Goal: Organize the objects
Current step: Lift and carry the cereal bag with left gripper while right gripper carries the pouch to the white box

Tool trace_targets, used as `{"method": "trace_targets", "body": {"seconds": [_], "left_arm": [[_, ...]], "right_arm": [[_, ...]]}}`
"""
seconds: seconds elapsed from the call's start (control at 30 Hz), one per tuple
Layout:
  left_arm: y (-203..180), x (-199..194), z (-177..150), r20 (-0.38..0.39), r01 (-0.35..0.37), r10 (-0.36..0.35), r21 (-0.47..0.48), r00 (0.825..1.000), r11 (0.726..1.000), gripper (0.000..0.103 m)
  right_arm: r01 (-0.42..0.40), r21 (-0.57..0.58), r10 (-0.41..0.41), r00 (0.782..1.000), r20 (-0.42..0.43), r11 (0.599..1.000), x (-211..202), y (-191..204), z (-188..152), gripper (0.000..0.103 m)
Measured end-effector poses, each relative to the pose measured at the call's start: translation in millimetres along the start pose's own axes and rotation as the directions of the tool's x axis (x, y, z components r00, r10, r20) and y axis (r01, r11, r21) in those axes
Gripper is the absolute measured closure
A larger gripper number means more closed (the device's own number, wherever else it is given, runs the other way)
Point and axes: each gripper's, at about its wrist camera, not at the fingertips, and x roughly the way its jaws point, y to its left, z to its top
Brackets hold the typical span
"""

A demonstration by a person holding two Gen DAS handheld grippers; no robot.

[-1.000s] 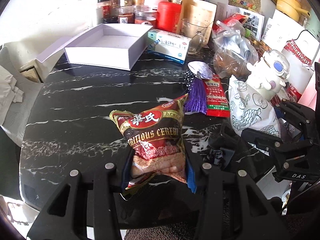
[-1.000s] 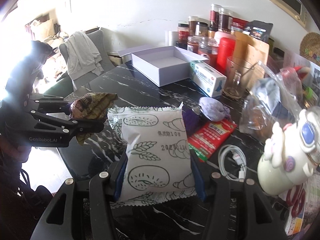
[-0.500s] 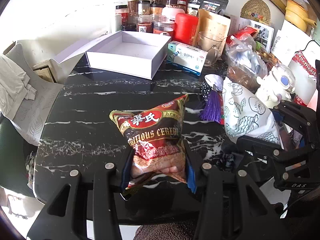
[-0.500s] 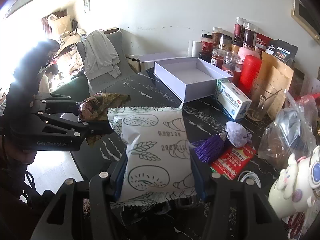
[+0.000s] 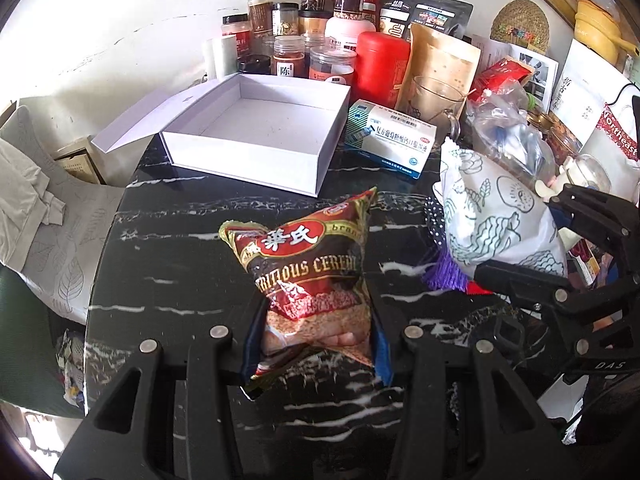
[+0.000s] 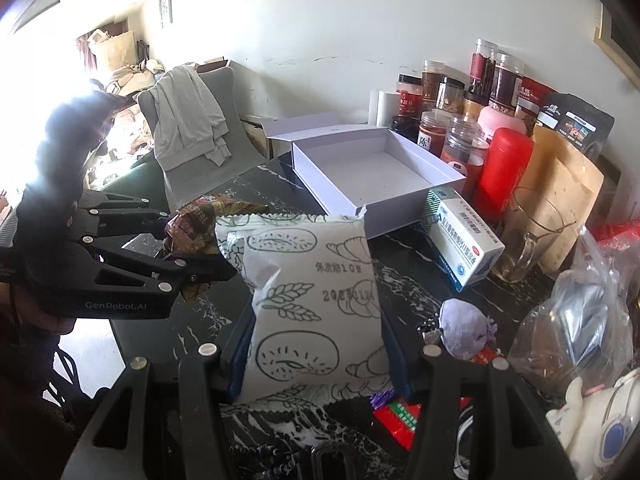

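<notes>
My left gripper [image 5: 314,344] is shut on a dark red cereal packet [image 5: 308,264], held above the black marble table [image 5: 168,248]. My right gripper [image 6: 318,354] is shut on a white snack bag with line drawings [image 6: 312,304]. Each view shows the other gripper too: the right one with its white bag [image 5: 496,216] at the right of the left wrist view, the left one with the red packet [image 6: 196,232] at the left of the right wrist view. An open, empty white box [image 5: 260,136] [image 6: 372,168] lies ahead at the table's far side, lid flap folded out to its left.
A medicine carton [image 5: 390,138], a glass mug [image 6: 528,236], a red canister [image 6: 504,168], jars and brown pouches crowd the back right. A purple tassel sachet [image 6: 466,328], a red sachet, a plastic bag [image 6: 580,328] and a white figurine lie at the right. A chair with grey clothes [image 6: 188,120] stands left.
Both grippers moved toward the white box with their bags and rose slightly; the box and jars now appear closer. Both grips are unchanged.
</notes>
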Motion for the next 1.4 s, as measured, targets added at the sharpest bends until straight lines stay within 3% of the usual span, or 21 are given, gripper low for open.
{"method": "trace_targets", "body": {"seconds": [0.53,0.8,0.97,1.27,1.4], "left_arm": [[29.8,58.7,75.9,-0.035,0.049,-0.048,0.019,0.998,0.999,0.061],[49.7,83.7,117.8,-0.034,0.041,-0.040,0.028,0.999,0.999,0.061],[61.7,101.6,140.3,-0.049,0.073,-0.072,0.020,0.996,0.997,0.061],[71.6,144.8,177.2,-0.064,0.056,-0.054,0.026,0.996,0.998,0.061],[77.7,161.9,193.4,-0.059,0.034,-0.033,0.026,0.998,0.999,0.061]], "right_arm": [[0.057,0.021,-0.057,0.998,0.001,0.998,44.0,-37.6,60.5,0.047],[0.059,0.046,-0.058,0.998,-0.022,0.997,72.1,-58.5,89.6,0.047],[0.049,0.057,-0.048,0.999,-0.015,0.997,88.6,-73.0,109.5,0.047],[0.062,0.091,-0.060,0.998,-0.023,0.994,127.0,-99.4,139.1,0.047],[0.104,0.088,-0.101,0.994,-0.039,0.991,141.7,-110.6,150.8,0.047]]}}
